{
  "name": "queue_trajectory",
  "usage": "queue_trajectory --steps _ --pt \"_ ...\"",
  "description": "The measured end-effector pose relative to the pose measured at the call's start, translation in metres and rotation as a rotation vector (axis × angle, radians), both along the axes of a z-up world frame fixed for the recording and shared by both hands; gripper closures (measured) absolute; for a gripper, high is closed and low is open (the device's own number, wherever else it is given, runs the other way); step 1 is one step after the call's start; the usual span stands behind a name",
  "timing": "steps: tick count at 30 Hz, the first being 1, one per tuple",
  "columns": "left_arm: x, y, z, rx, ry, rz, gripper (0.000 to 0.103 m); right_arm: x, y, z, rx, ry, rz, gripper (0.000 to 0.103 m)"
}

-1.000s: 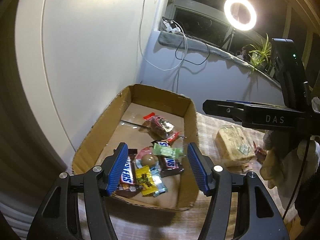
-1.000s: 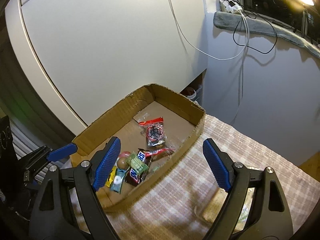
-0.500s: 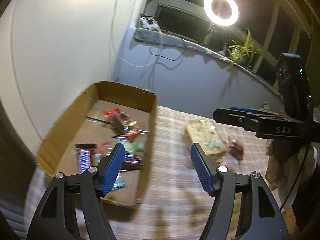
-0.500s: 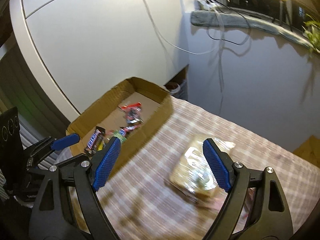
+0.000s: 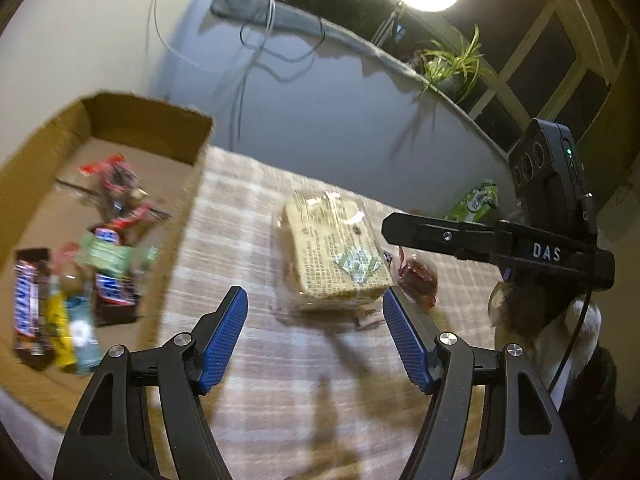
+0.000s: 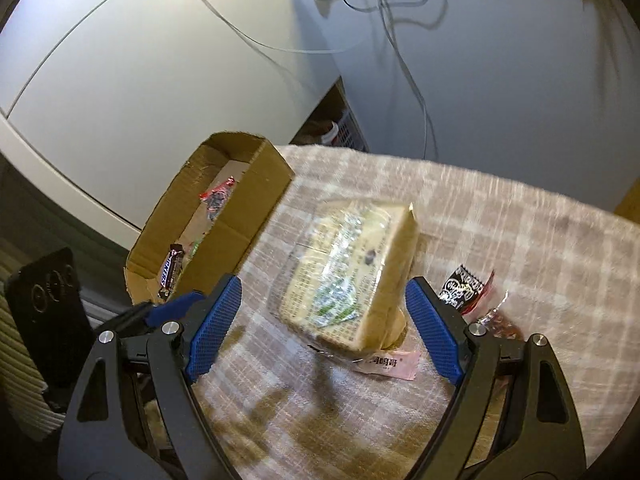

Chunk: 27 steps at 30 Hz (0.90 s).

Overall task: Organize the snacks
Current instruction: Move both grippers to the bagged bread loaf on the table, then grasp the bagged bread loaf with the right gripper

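In the left wrist view, the cardboard box (image 5: 152, 128) is sitting at the left of the frame on the checked cloth (image 5: 248, 208) covering the worktop. Inside it, Snickers bars (image 5: 28, 304), a green packet (image 5: 108, 254) and a red-ended packet (image 5: 112, 172) are lying together, blurred. The left hand-held gripper (image 5: 316, 336) is hanging at the bottom middle with its blue pads wide apart, holding nothing. Just above it, in the middle of the frame, the big wrapped tan block (image 5: 336, 252) is lying on the cloth. A small dark red snack (image 5: 418, 282) is touching its right side. A green packet (image 5: 476, 202) is lying farther right, near the edge.

In the right wrist view, the box (image 6: 240, 216) is showing at the left middle with a Snickers bar (image 6: 172, 270) inside. The right hand-held gripper (image 6: 324, 328) is spread wide at the bottom, empty, and the tan block (image 6: 352, 272) is lying between its pads, apart from both. A pink label (image 6: 386, 364) is peeking out under the block. A black and red packet (image 6: 466, 290) is lying at the right.
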State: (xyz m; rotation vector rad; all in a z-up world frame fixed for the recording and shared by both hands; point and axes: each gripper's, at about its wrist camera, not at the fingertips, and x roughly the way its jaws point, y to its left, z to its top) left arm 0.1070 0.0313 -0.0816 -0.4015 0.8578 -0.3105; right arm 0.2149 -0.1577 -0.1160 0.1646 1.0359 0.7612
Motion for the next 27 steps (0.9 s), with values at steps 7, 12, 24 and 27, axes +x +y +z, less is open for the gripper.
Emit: queue_trajectory --steps 7,12,24,27 --pt "0.028 -0.009 -0.021 -0.060 0.065 -0.008 0.033 0.014 -0.001 -0.024 0.050 0.087 0.011 0.016" --pt "0.037 -0.016 -0.028 -0.059 0.084 -0.023 0.033 0.020 0.004 -0.032 0.066 0.109 0.022 0.016" --pt "0.047 -0.025 -0.031 -0.033 0.076 -0.035 0.037 0.024 0.009 -0.041 0.050 0.130 0.024 0.038" --pt "0.049 -0.027 -0.030 -0.028 0.070 -0.044 0.042 0.024 0.008 -0.042 0.037 0.124 0.015 0.047"
